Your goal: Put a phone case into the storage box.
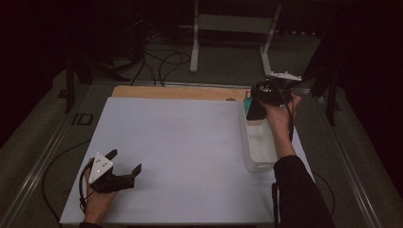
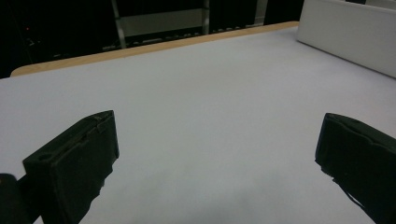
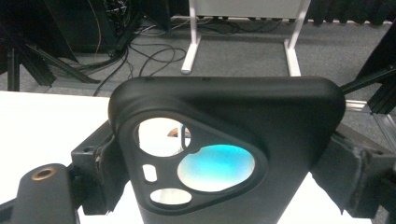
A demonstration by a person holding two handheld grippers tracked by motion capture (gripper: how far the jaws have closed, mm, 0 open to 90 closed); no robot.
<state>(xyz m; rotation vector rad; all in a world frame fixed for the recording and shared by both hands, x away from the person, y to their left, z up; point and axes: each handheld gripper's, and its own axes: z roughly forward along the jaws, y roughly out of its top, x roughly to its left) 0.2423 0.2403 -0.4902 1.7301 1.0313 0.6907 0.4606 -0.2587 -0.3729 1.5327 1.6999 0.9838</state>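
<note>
Two grippers over one big white table (image 1: 180, 156), largest thing here, wooden strip along its far edge. Right side of the table holds a long white bin (image 1: 259, 142), running away from the person, directly under and toward the person from the right gripper (image 1: 261, 102). Right gripper is up at the bin's far end, clamped on a black phone case (image 3: 224, 154): in the right gripper view both jaws press the case's side edges, camera cutout facing the lens, something teal showing through the hole. Case stands roughly upright, long axis running up and away from the jaws, top edge farthest from the hand. Something teal (image 1: 247, 98) also sits by the gripper in the high view, too small to identify. Left gripper (image 1: 124, 164) rests low on the near left of the table, jaws spread wide, nothing between them, well apart from the bin and case. Key relation: case is already in the right gripper, bin lies straight below it, so likely next move is a drop or a lift along that bin, right hand only; left is far off and idle
</note>
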